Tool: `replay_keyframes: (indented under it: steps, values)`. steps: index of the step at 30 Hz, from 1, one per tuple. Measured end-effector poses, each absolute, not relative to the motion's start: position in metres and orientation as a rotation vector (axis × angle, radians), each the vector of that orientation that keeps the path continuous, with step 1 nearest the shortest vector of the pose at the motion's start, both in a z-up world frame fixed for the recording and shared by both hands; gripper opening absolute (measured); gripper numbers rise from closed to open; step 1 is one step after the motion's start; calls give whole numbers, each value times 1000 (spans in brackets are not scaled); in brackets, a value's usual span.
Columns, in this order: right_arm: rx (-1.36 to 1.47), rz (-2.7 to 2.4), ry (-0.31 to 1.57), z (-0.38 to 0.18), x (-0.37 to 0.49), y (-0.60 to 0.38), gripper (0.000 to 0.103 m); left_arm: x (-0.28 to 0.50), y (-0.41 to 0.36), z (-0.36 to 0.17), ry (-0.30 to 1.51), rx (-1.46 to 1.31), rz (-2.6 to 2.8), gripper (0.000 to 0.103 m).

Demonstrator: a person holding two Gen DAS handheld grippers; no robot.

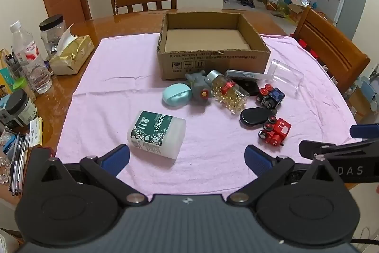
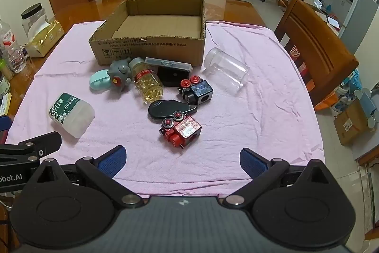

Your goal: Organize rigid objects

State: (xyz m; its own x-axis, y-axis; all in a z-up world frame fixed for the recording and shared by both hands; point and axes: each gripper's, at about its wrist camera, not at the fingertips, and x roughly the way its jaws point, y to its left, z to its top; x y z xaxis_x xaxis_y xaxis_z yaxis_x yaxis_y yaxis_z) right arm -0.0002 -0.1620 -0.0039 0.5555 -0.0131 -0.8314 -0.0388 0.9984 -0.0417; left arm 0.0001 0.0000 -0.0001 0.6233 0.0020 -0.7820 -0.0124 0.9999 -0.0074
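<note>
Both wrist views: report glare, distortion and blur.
Left wrist view: fisheye bends the door frame and chairs; glare on the glossy table beyond the pink cloth; objects sharp. Right wrist view: same bowing, dark corners; sheen on the clear jar; daylit far room looks washed out.

Wooden table (image 1: 123,23) fills the frame, pink cloth (image 1: 113,87) spread across the middle; at left, tissue box (image 1: 71,56), water bottle (image 1: 30,58) and jars (image 1: 51,33) on bare wood.

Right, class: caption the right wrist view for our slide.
Open right gripper above pink cloth; toys, bottles lie before an empty cardboard box.
</note>
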Motion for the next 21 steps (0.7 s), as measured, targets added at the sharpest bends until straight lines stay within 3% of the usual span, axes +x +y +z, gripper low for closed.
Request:
replay_keyframes:
  steps: [21]
  values:
    - [-60,26,965,3,0,-162,103,-1,-1,4,887,-10,13,102]
